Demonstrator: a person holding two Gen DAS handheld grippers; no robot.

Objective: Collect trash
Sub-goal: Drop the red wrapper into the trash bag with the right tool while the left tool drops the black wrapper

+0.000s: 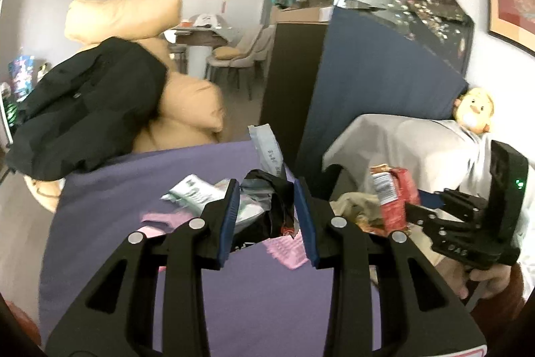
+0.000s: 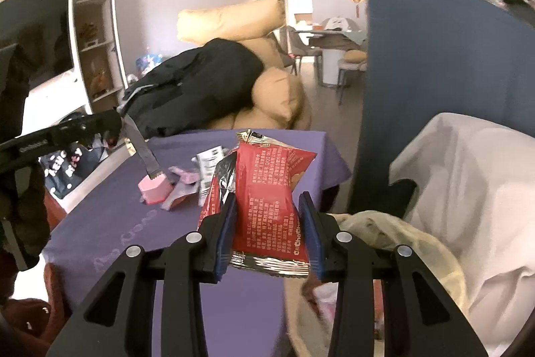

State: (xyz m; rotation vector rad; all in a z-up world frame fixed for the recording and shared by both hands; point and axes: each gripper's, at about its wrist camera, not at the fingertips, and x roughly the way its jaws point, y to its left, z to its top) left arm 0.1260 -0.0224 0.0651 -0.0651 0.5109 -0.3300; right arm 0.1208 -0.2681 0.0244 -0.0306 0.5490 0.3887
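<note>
Mid-collection: R gripper (image 2: 267, 233) jaws pinching red wrapper (image 2: 267, 189), L gripper (image 1: 267, 223) jaws pinching dark wrapper (image 1: 271, 206), both lifted over purple counter (image 2: 133, 223); next, prob. carry to bag (image 2: 401, 240) at counter's right & release.

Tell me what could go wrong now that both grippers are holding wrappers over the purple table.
The right gripper pinches the red snack packet only by its lower part, so it might slip before reaching the trash bag. The left gripper holds a crumpled black wrapper that may drag nearby pink scraps off.
</note>
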